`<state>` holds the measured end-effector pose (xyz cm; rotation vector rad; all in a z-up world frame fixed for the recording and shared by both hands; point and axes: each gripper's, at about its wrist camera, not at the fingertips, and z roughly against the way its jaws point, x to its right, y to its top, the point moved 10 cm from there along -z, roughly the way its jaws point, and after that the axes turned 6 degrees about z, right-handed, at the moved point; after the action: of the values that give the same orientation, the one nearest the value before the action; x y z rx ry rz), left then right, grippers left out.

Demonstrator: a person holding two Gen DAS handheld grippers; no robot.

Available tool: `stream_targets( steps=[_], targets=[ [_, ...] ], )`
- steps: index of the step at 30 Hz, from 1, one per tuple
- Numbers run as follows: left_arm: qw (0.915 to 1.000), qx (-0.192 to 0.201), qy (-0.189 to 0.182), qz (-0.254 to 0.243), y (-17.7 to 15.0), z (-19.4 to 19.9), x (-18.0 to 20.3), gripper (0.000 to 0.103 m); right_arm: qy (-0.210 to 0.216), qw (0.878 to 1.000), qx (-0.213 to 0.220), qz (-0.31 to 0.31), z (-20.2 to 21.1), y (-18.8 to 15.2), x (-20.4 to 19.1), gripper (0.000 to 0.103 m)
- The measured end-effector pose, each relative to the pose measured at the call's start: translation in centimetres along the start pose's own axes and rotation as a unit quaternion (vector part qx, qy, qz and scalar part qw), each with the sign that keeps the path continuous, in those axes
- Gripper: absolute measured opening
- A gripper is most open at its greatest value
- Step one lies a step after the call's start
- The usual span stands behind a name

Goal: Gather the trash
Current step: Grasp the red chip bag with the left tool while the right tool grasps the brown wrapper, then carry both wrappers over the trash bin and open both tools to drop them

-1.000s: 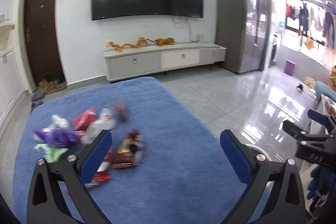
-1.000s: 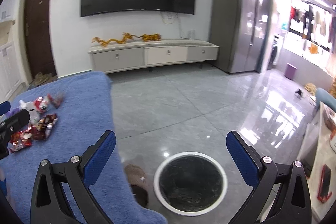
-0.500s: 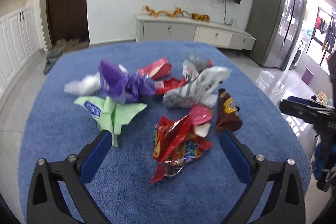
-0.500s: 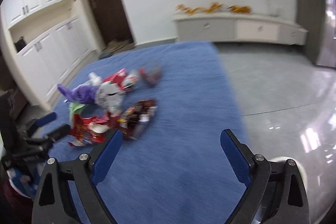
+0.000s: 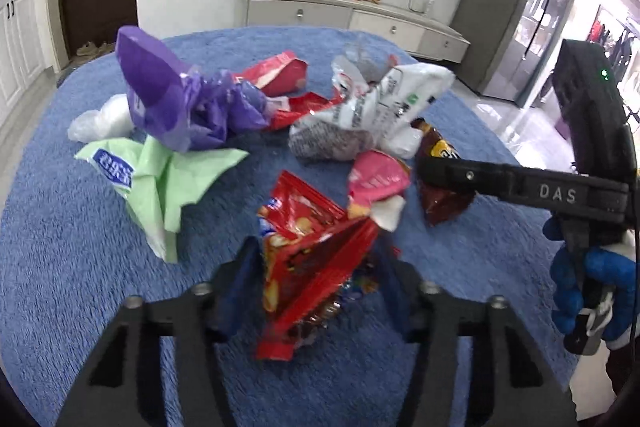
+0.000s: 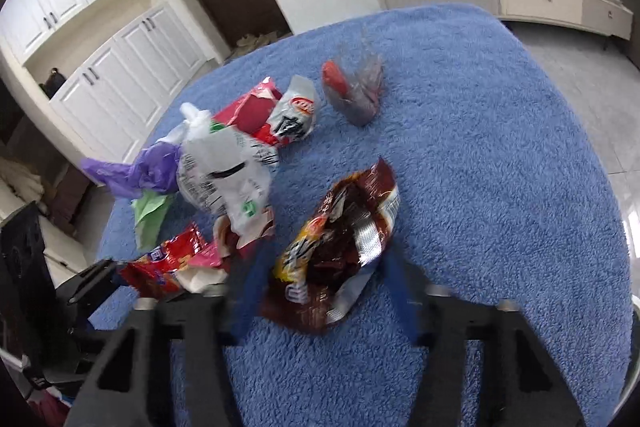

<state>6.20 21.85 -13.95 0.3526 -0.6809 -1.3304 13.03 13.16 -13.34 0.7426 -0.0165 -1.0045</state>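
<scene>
Both hand-held grippers narrowed: left (image 5: 316,279) around red wrapper (image 5: 312,259), right (image 6: 320,275) around brown wrapper (image 6: 340,247); contact unclear.

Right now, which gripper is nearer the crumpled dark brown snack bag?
Right. The right gripper straddles the brown snack bag; the left gripper is beside it, around a red one.

My left wrist camera sat low over the blue rug (image 5: 80,267), close to the litter, facing the TV wall and cabinet (image 5: 340,15). My right wrist camera looked down from the other side, angled toward the white cupboards (image 6: 120,67). Both views shared the white printed bag (image 5: 372,115) (image 6: 224,179).
</scene>
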Motion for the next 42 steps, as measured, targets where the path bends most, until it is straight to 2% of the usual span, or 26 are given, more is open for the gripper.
stream_targets(
  steps=[1,3,7,13,16,20,25,30,33,35,38,40,42],
  targets=[
    [1.0000,0.000,0.001,-0.001,-0.3,0.3,0.0,0.043,0.006,1.000,0.002,-0.003,0.3,-0.2,0.0,0.037],
    [1.0000,0.002,0.005,-0.003,-0.9,1.1,0.0,0.040,0.013,1.000,0.006,-0.003,1.3,-0.7,0.1,0.026],
    [0.9999,0.011,0.006,0.005,-2.0,3.1,0.0,0.033,0.027,0.999,0.018,0.005,3.7,-1.8,-0.2,0.023],
    [0.9992,0.035,0.008,-0.014,-2.6,6.7,1.9,0.030,0.040,0.998,0.052,0.009,8.0,-3.1,-0.1,0.022],
    [0.9982,0.046,-0.014,-0.035,-1.6,7.7,5.1,0.030,0.029,0.997,0.074,-0.004,10.7,-3.9,1.7,0.022],
    [0.9933,0.045,-0.071,-0.079,-0.1,7.6,12.0,0.030,-0.008,0.995,0.100,-0.029,15.1,-5.3,6.0,0.022],
    [0.9793,0.011,-0.140,-0.146,0.8,4.1,23.3,0.030,-0.093,0.986,0.112,-0.083,20.1,-9.0,14.9,0.023],
    [0.9626,-0.049,-0.174,-0.202,-0.2,-2.0,33.9,0.032,-0.168,0.969,0.085,-0.162,22.2,-14.6,24.8,0.026],
    [0.9523,-0.090,-0.183,-0.227,-1.7,-5.7,38.8,0.032,-0.178,0.959,0.066,-0.211,21.4,-17.7,29.4,0.028],
    [0.9449,-0.124,-0.190,-0.236,-3.3,-8.2,41.6,0.036,-0.177,0.954,0.054,-0.237,20.6,-19.4,31.7,0.031],
    [0.9354,-0.164,-0.204,-0.238,-5.5,-10.5,44.3,0.044,-0.177,0.948,0.040,-0.263,18.9,-21.1,34.2,0.036],
    [0.9328,-0.177,-0.205,-0.237,-5.9,-11.6,45.3,0.060,-0.178,0.944,0.031,-0.275,17.9,-22.2,35.4,0.043],
    [0.9312,-0.185,-0.210,-0.234,-6.3,-12.6,46.4,0.065,-0.184,0.940,0.020,-0.288,17.1,-23.1,36.8,0.050]
  ],
)
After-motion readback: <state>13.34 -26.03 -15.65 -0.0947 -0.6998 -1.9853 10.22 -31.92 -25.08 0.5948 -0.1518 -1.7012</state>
